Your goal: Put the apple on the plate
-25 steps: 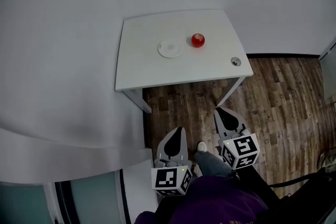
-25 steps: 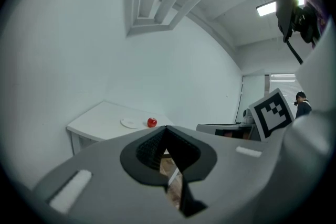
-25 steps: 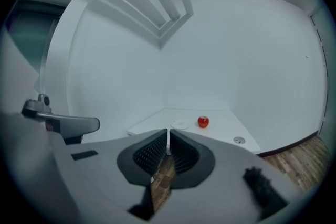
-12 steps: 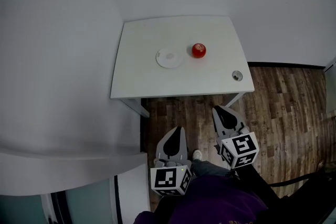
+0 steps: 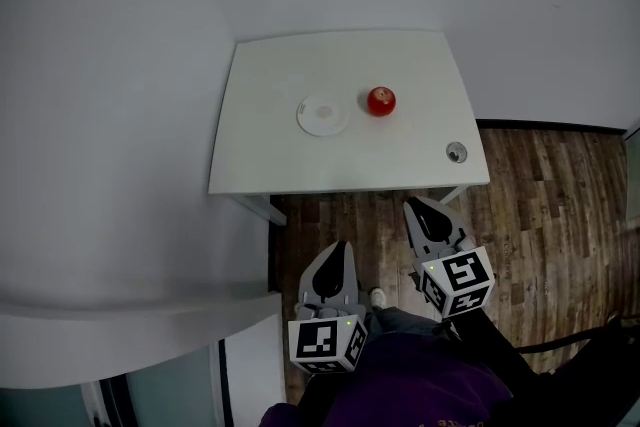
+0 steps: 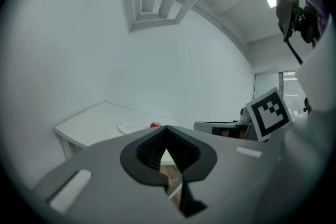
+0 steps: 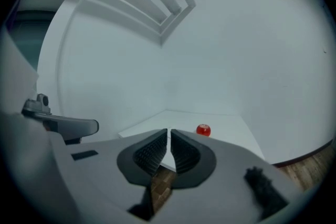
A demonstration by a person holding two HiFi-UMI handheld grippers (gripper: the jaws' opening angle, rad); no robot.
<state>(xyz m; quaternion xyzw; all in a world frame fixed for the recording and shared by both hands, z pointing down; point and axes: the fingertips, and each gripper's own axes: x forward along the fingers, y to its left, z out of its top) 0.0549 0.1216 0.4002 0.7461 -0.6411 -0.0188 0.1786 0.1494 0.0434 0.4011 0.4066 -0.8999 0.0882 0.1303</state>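
Observation:
A red apple [image 5: 380, 100] sits on the white table [image 5: 270, 155], just right of a small white plate [image 5: 323, 114] that has nothing on it. Both grippers hang low over the wooden floor, well short of the table's near edge. My left gripper [image 5: 338, 247] is shut with nothing in it; its own view shows the apple [image 6: 154, 125] and plate [image 6: 128, 127] far beyond the jaws [image 6: 166, 128]. My right gripper [image 5: 412, 208] is also shut and holds nothing. In its view the apple [image 7: 203, 130] lies far ahead of the jaws [image 7: 169, 132].
A small round grey fitting [image 5: 456, 152] is set in the table's near right corner. White walls close in behind and left of the table. Brown wooden floor [image 5: 540, 205] lies between me and the table, with my shoe [image 5: 379, 297] between the grippers.
The table has drawn nearer and lower in the head view as I step toward it. Both grippers stay shut in the same pose near my body.

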